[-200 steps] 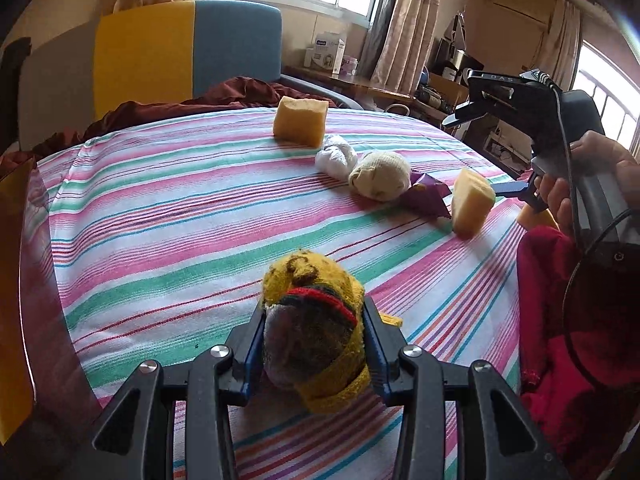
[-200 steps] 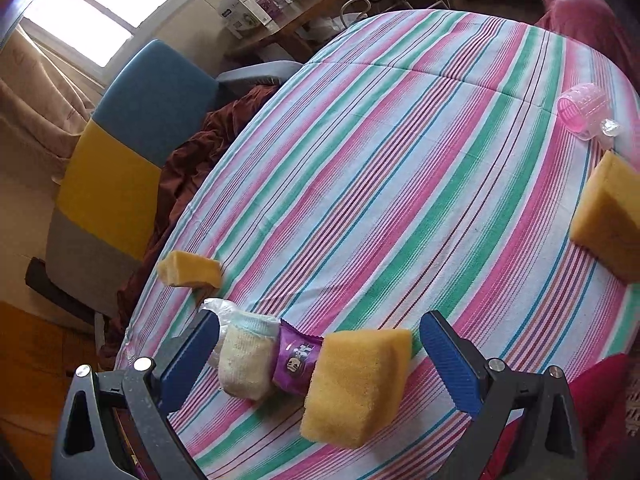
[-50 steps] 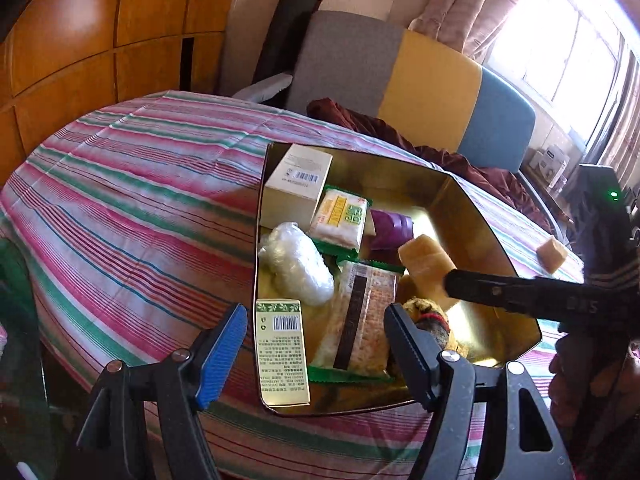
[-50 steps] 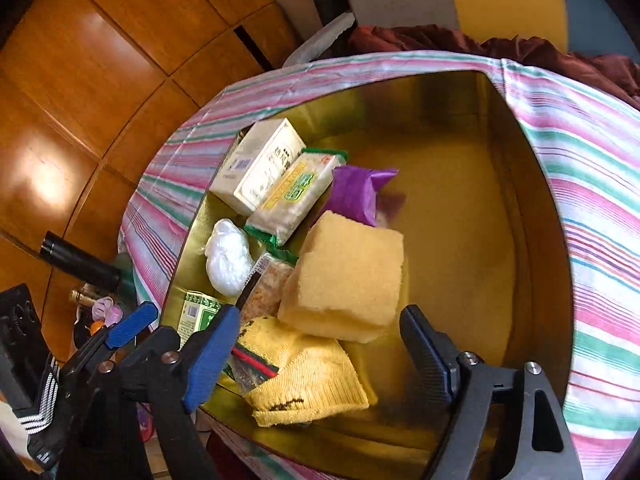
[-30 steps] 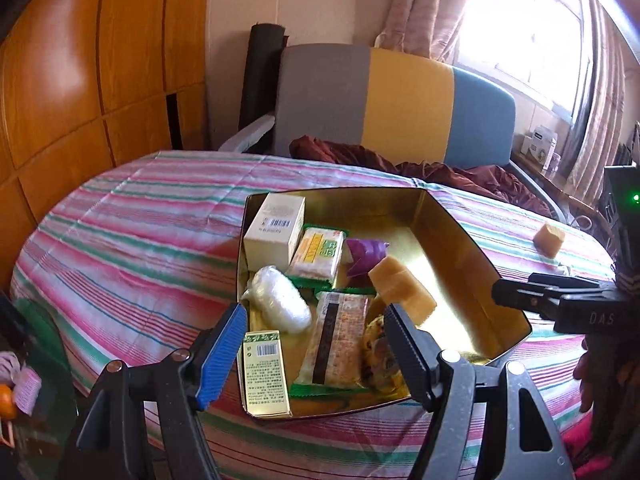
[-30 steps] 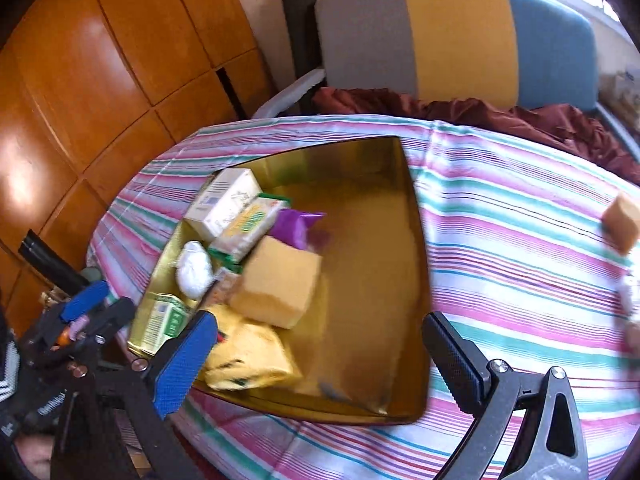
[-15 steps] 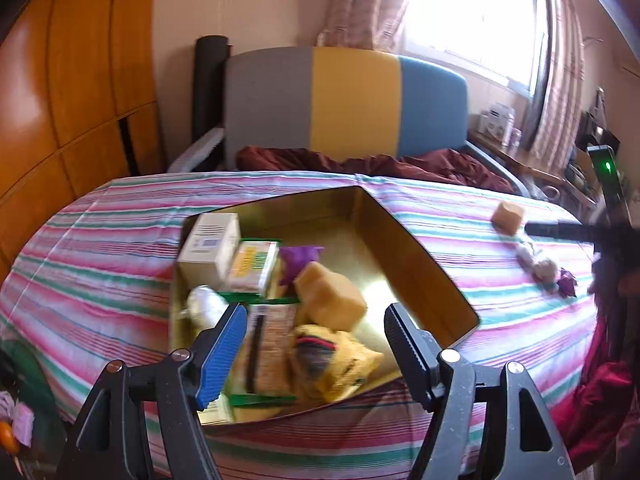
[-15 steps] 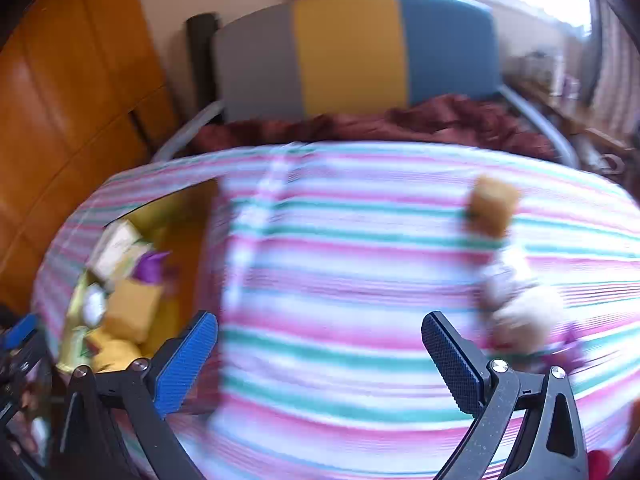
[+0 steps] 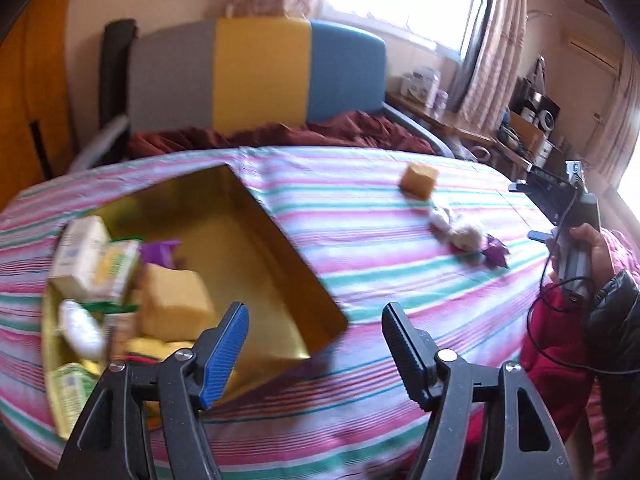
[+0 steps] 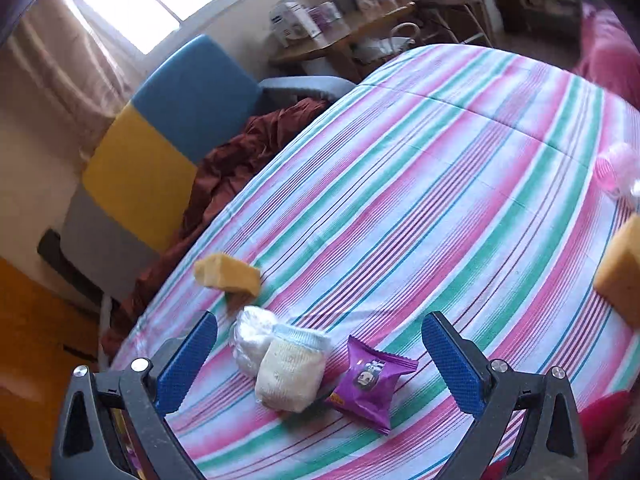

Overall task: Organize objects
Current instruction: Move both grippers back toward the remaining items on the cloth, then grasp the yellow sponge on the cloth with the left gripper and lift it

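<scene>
Ahead, both grippers apart, empty, sock, purple packet between right's fingers.

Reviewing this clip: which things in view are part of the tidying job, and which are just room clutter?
Part of the job:
- gold box, already holding packets and a sponge
- loose sponge
- white bundle
- cream sock
- purple snack packet
- sponge at the edge
- pink object, blurred

Just lying about:
- tricolour chair
- maroon cloth
- side-table clutter

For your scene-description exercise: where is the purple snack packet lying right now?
In the right wrist view the purple snack packet lies on the striped tablecloth, low and central between the open jaws, touching the cream rolled sock on its left.
</scene>
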The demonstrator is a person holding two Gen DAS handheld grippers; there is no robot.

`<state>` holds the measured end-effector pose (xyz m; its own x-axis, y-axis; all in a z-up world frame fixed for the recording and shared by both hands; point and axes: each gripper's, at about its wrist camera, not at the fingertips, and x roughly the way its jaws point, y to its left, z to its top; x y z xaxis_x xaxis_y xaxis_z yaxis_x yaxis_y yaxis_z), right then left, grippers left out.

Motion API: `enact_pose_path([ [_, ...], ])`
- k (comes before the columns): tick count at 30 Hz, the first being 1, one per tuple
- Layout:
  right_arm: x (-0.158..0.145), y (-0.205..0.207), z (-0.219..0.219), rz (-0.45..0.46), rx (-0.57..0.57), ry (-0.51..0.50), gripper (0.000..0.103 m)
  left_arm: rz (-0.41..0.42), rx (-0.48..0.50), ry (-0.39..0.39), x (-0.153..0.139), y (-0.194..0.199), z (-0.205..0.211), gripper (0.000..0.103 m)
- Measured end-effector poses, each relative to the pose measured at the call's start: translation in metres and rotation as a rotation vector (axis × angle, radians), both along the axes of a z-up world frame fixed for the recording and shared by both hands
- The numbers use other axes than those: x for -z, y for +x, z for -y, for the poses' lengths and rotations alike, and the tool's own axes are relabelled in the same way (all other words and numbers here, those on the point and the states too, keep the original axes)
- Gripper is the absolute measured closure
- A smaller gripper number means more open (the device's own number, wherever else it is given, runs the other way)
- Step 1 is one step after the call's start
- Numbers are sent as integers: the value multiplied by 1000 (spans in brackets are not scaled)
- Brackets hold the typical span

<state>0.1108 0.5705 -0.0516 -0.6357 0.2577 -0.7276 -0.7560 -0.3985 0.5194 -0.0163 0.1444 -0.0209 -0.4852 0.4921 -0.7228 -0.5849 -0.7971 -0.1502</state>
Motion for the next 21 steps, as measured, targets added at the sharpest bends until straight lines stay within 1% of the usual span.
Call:
enact_pose_path([
  [2,7,3,-6,-22,9,-65,0,6,34,-19,3,4,-17,35],
  [4,11,1,-8,-21,2,-95,0,9,63,-43,6,5,-31,35],
  [6,12,0,-3,-17,-7,-97,0,15,96,-56,8,6,-45,35],
  [10,15,-1,-1,-25,-27,-117,0,56,150,-58,14,3,-72,35],
  [16,17,3,-3,-72,-37,-148,0,96,203,-69,22,-8,-111,35],
  [17,17,3,-3,-78,-39,-152,0,104,209,-68,23,-10,-117,36],
  [19,18,3,-3,-91,-46,-164,0,113,217,-71,24,-16,-129,43],
  [21,18,2,-3,-102,-56,-174,0,119,220,-79,26,-24,-141,47],
])
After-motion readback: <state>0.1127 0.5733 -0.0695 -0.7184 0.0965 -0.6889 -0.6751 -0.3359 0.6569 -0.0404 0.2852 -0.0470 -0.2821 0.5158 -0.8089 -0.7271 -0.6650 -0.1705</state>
